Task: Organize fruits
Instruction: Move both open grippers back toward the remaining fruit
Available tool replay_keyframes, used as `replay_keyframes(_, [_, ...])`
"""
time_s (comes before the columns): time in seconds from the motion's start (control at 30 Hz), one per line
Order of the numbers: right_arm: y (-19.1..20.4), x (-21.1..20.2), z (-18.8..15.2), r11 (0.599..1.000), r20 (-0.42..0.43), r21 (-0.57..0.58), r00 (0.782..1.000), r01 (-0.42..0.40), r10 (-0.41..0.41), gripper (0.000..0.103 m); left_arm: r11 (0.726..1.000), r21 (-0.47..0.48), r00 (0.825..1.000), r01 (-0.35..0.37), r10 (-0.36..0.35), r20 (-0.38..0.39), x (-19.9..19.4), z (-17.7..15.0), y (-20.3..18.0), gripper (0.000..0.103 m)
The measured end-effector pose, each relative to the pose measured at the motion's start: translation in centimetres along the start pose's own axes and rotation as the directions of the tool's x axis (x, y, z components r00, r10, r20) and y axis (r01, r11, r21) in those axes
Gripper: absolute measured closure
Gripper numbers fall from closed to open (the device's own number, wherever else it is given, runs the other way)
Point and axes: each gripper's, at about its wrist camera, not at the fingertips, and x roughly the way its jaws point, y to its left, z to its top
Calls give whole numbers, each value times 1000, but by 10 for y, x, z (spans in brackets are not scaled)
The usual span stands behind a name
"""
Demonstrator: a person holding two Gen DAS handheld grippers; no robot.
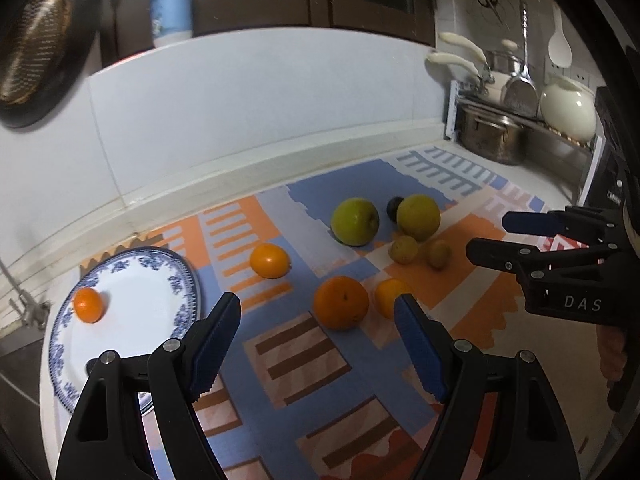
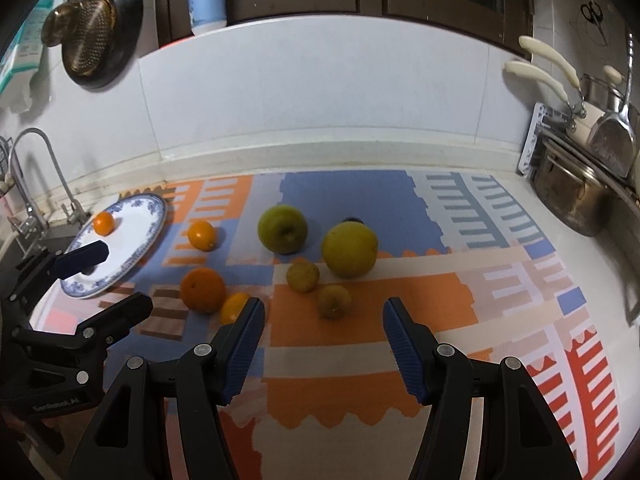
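Hovering with jaws apart and empty, left gripper faces the big orange; right gripper faces a small yellow-green fruit; plate holds one tangerine, likely the sorting spot.

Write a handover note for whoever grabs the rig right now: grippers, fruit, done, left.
Left gripper: open, empty, above the mat near the large orange.
Right gripper: open, empty, near the small yellow-green fruits.
Done: one small orange sits on the blue-patterned plate.
Left: three oranges, two big green fruits, two small yellow-green ones and a dark fruit lie loose on the mat.
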Motion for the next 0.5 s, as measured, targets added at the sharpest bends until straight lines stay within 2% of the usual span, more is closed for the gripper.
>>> replay_keyframes(0.5, [-7, 43, -5, 1000, -88, 13, 996, -9, 10, 41, 994, 80, 988, 80, -69, -139, 55, -1, -1, 37])
